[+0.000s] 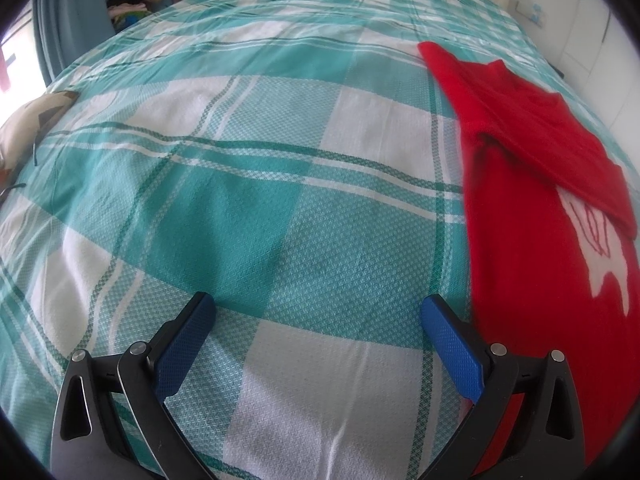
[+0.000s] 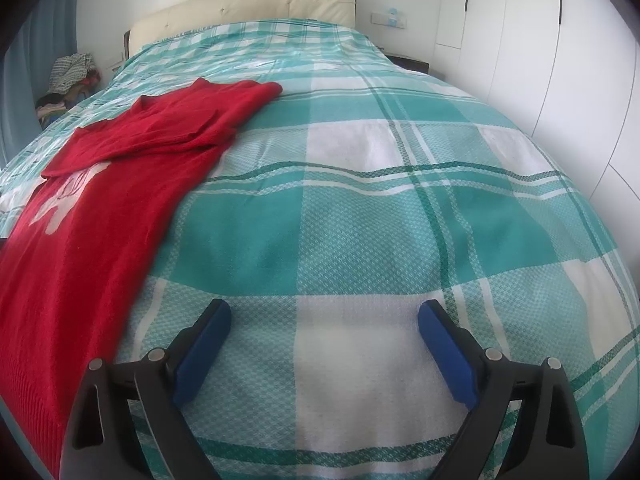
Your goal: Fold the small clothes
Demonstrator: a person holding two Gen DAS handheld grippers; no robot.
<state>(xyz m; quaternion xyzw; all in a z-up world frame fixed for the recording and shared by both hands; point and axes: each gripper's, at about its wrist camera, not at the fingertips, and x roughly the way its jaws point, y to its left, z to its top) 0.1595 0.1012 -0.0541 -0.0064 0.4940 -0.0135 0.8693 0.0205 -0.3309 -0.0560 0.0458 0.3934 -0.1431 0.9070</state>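
A red sweater [image 2: 100,208] is lying flat on a bed covered by a teal-and-white checked bedspread [image 2: 360,208], with one sleeve folded across its chest, partly covering a white motif [image 1: 600,248]. The left tool [image 1: 316,312] is hovering over bare bedspread just beside the sweater's edge, its blue-padded fingers [image 1: 184,352] spread wide and gripping nothing. The right tool [image 2: 324,316] is likewise standing wide apart and empty, on the sweater's other side. A cream headboard [image 2: 248,8] is showing beyond.
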